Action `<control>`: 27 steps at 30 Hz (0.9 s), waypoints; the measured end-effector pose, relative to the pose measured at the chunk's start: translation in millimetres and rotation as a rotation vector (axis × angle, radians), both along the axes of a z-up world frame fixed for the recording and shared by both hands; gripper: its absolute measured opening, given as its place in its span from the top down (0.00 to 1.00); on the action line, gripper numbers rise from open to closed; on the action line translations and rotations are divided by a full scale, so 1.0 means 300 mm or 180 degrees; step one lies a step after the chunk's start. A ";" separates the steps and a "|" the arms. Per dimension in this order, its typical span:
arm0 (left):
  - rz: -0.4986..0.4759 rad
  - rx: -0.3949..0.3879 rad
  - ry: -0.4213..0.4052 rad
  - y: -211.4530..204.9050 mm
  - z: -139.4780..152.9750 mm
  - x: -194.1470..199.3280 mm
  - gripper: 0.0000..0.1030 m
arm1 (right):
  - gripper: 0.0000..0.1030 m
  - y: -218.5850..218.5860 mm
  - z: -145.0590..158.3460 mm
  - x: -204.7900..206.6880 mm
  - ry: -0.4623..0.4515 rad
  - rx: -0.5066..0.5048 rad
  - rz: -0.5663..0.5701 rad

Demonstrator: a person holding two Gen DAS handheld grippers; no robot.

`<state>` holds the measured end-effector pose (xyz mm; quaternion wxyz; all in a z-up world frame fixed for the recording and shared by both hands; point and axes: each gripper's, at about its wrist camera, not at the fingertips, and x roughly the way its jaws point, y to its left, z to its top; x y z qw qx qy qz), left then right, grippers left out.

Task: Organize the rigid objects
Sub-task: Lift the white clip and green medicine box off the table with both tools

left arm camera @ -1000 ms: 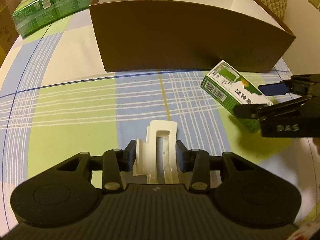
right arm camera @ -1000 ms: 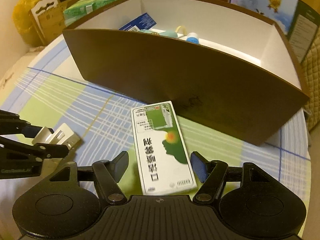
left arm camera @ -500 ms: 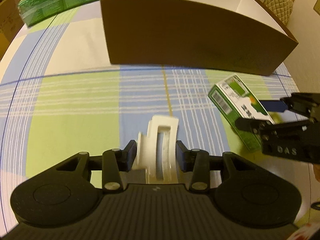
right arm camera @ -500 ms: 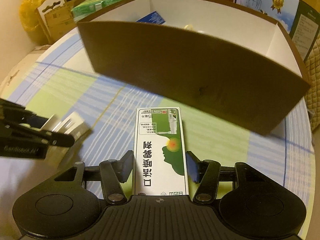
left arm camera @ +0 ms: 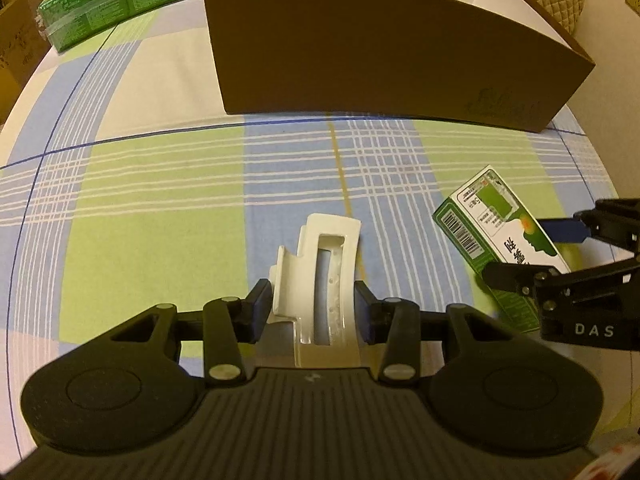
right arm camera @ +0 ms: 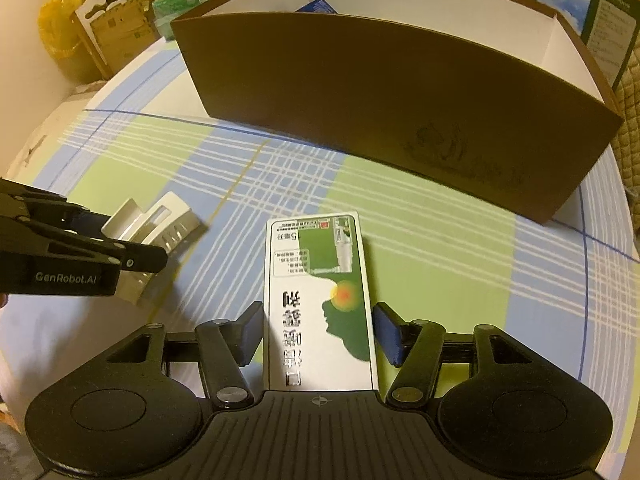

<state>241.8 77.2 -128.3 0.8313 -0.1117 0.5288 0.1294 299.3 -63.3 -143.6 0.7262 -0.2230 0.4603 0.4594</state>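
Note:
A white plastic hair clip [left arm camera: 320, 276] sits between the pads of my left gripper [left arm camera: 313, 308], which is shut on its two sides just above the checked cloth. The same clip [right arm camera: 160, 224] shows at the left of the right wrist view. A green and white carton [right arm camera: 320, 300] with printed characters lies lengthwise between the fingers of my right gripper [right arm camera: 320, 334]. The pads rest against its long sides and the jaws are opening slightly. From the left wrist view the carton [left arm camera: 496, 236] and the right gripper's fingers [left arm camera: 516, 276] appear at the right.
A large brown cardboard box [left arm camera: 380, 60] with a white inside stands across the far side of the table [left arm camera: 160, 184]; a blue item [right arm camera: 320, 6] peeks over its wall. Green packs [left arm camera: 100, 0] lie at the far left. More boxes and cushions sit beyond the table.
The right gripper's jaws came in around the carton, which now reaches deeper between them. Seen from the left wrist, the carton and right gripper shifted down and right. The clip stays gripped.

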 end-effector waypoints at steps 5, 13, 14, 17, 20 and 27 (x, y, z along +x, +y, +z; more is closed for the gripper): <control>0.0006 0.0001 0.0008 0.000 0.001 0.000 0.63 | 0.44 0.023 -0.004 -0.004 -0.0057 -0.0007 0.0020; 0.0005 0.0006 -0.0002 0.000 0.001 0.001 0.63 | 0.45 0.039 -0.018 -0.007 -0.0128 -0.0068 0.0016; -0.0002 0.0006 -0.0003 0.000 0.001 0.000 0.63 | 0.45 0.039 -0.019 -0.007 -0.0133 -0.0065 0.0019; -0.0030 0.0005 -0.0002 -0.005 0.003 -0.002 0.63 | 0.48 0.038 -0.018 -0.010 -0.0143 -0.0056 0.0032; -0.0045 0.0001 -0.0004 -0.008 0.004 -0.003 0.63 | 0.48 0.038 -0.018 -0.011 -0.0150 -0.0055 0.0033; -0.0071 0.0017 -0.0042 -0.017 0.011 -0.008 0.66 | 0.49 0.029 -0.014 -0.010 -0.0127 -0.0048 0.0030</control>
